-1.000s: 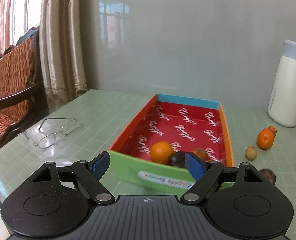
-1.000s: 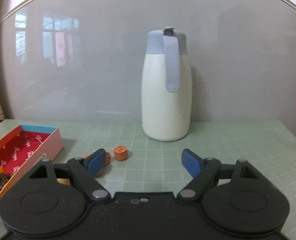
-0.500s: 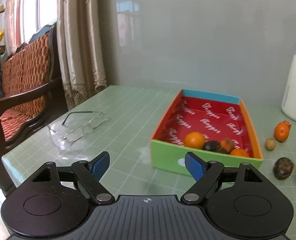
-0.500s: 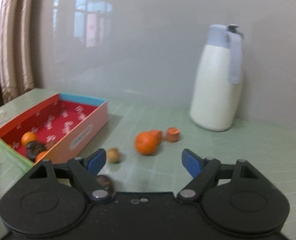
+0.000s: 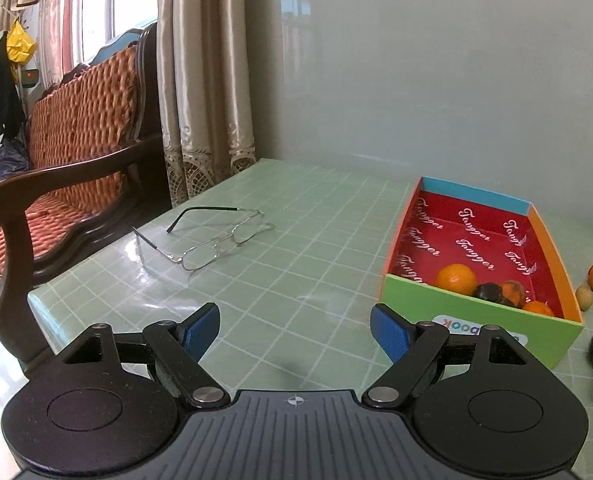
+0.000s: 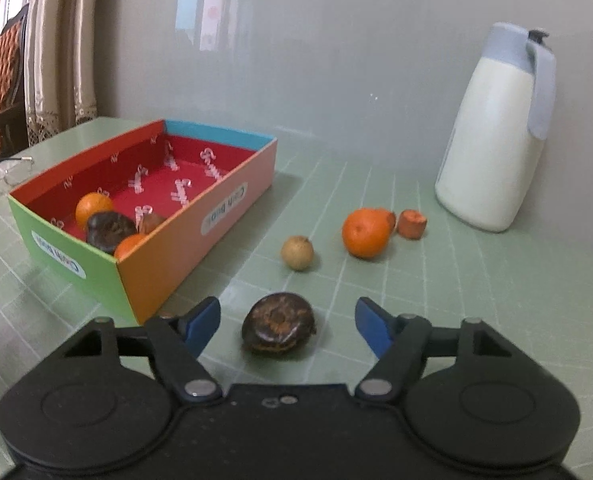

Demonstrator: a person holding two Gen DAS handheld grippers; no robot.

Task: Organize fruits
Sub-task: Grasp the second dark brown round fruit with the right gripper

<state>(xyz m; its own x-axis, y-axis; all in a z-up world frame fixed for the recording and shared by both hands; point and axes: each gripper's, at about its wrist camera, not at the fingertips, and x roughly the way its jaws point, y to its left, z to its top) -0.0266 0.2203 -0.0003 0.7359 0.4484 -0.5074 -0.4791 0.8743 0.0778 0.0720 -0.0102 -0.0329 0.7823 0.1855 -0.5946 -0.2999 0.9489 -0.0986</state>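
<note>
Right between the right gripper's [image 6: 287, 325] jaws is where the dark brown fruit [image 6: 279, 328] is sitting, flat on the green tabletop [image 6: 476, 280], broad side across the gap. So that hand is the one lined up for it. Its jaws have just been closing in but aren't touching yet, with daylight showing on both sides of the fruit. The left gripper [image 5: 295, 332] is hanging wide open over bare tabletop with nothing in it, looking past the box [image 5: 472, 322] from the other side, so it's clearly farther off.

Counting loose stuff: one dark fruit, one small tan fruit [image 6: 297, 253], one orange [image 6: 365, 233], and an orange chunk [image 6: 412, 223] near the white jug [image 6: 492, 152], with maybe another bit tucked behind the orange. Inside the box I'm seeing four fruits bunched at the green end. Glasses [image 5: 206, 236] are lying off to the side.
</note>
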